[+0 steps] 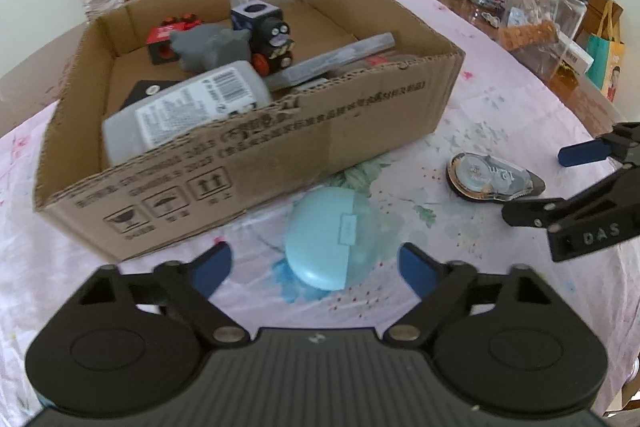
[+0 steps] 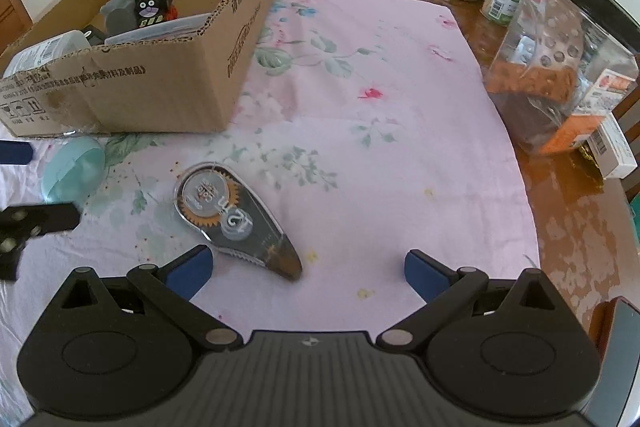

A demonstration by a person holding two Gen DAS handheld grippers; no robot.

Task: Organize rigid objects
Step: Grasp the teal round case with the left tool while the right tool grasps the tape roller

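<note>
Right now the blue case [image 1: 326,237] lies on the cloth [image 1: 460,131] just in front of the box [image 1: 256,163], dead ahead of the left gripper [image 1: 316,269], between its spread blue pads [image 1: 414,267] and slightly beyond the tips; neither pad touches it. Its long axis runs roughly along the gripper's pointing line, so the jaws would close across its narrow width. The right gripper [image 2: 308,275] is also open and empty, with the tape dispenser [image 2: 236,215] lying ahead and left of centre, its pointed end angled in between the pads. Each hand is thus nearer its own item. From the left wrist the case shows whole; from the right wrist it sits at the left edge, partly hidden, while the dispenser's tip shows plainly only there.
</note>
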